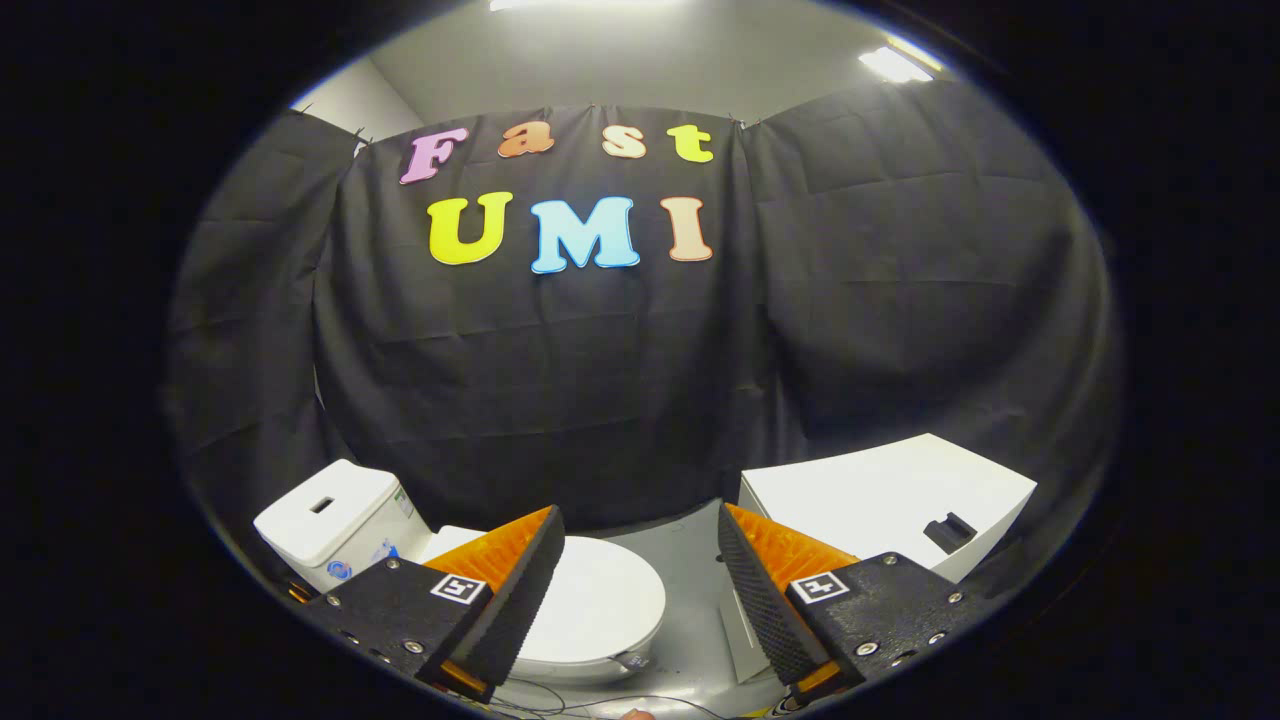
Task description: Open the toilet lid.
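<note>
A white toilet stands on the grey floor beyond my fingers, a little to the left. Its lid (600, 600) lies flat and closed over the bowl, partly hidden behind my left finger (515, 585). The white tank (335, 520) rises behind the lid, further left. My gripper (640, 535) hovers above and short of the toilet, open wide, with nothing between its orange and black fingers. The right finger (770, 590) is over bare floor, to the right of the bowl.
A white box-shaped cabinet (890, 500) with a dark handle notch stands to the right of the toilet. Grey floor (685, 600) runs between the two. Thin cables (580, 700) lie on the floor in front of the bowl. Black cloth walls close the booth behind.
</note>
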Demonstrator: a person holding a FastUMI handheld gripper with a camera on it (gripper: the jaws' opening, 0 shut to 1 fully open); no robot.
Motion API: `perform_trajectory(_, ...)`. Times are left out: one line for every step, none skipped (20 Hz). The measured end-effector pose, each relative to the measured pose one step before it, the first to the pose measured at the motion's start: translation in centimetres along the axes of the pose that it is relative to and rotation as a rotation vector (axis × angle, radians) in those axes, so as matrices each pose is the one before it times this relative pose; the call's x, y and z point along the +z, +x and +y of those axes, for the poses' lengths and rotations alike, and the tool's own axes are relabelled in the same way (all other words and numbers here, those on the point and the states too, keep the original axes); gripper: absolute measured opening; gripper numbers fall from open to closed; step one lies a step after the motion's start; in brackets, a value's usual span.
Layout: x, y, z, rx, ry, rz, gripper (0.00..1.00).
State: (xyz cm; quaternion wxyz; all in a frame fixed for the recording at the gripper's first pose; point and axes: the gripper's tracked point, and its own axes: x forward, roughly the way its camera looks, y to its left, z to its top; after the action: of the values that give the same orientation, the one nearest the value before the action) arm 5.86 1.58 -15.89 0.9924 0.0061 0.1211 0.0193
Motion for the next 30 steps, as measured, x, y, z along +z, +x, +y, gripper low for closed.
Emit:
perform_trajectory(-1.100,0.464,-0.190,-0.00748,-0.00917,0.01677,0.95)
perform_trajectory(-1.014,0.455,-0.014,-0.00222,-0.00027,0.01718,0.95)
perform_trajectory(-1.058,0.318,0.227,0.00964,0.00957,0.01900,0.95)
perform_trajectory(-1.193,0.402,0.505,0.01304,0.01405,0.01990,0.95)
perform_trajectory(-0.972,0.395,0.335,0.01091,0.01780,0.01956,0.95)
perform_trajectory(-1.269,0.367,0.152,0.00622,0.01496,0.01774,0.95)
perform_trajectory(-1.058,0.372,0.086,-0.00045,0.00921,0.01255,0.95)
perform_trajectory(-0.976,0.635,-0.021,-0.00068,0.00177,0.00857,0.95)
perform_trajectory(-1.060,0.483,-0.180,-0.00552,0.00084,0.01406,0.95)
perform_trajectory(-1.665,0.375,-0.419,-0.01044,0.00435,0.02445,0.95)
perform_trajectory(-1.320,0.344,-0.241,-0.00737,0.01236,0.02767,0.95)
perform_trajectory(-1.259,0.449,0.014,0.00363,0.01786,0.02754,0.95)
perform_trajectory(-0.920,0.253,0.049,0.00271,0.02543,0.02661,0.95)
perform_trajectory(-0.882,0.594,0.109,0.00331,0.02956,0.02025,0.95)
perform_trajectory(-0.645,0.399,0.091,0.00327,0.02791,0.01684,0.95)
perform_trajectory(-0.851,0.379,-0.021,0.00282,0.01973,0.02039,0.95)
perform_trajectory(-0.939,0.475,-0.139,-0.00448,0.01098,0.02691,0.96)
perform_trajectory(-1.099,0.510,-0.148,-0.00359,0.00177,0.02829,0.96)
perform_trajectory(-0.757,0.304,-0.186,-0.00545,0.00482,0.01931,0.96)
perform_trajectory(-0.653,0.250,-0.236,-0.00284,0.01143,0.01562,0.96)
perform_trajectory(-0.586,0.288,-0.033,0.00153,0.01947,0.01674,0.96)
perform_trajectory(-0.709,0.255,-0.062,0.00214,0.02534,0.01422,0.96)
perform_trajectory(-0.433,0.232,-0.183,-0.00073,0.02672,0.01136,0.96)
perform_trajectory(-0.588,0.236,-0.210,-0.00371,0.02516,0.01037,0.96)
perform_trajectory(-0.490,0.168,-0.312,-0.00502,0.02835,0.01213,0.96)
perform_trajectory(-0.505,0.196,-0.324,-0.00237,0.03509,0.01015,0.96)
perform_trajectory(-0.564,0.234,-0.185,0.00261,0.05122,0.01659,0.96)
perform_trajectory(-0.651,0.277,-0.033,0.01755,0.06294,0.01545,0.96)
perform_trajectory(-0.466,0.196,0.050,0.01357,0.06009,0.01033,0.96)
perform_trajectory(-0.538,0.392,-0.150,-0.00100,0.04019,0.00886,0.96)
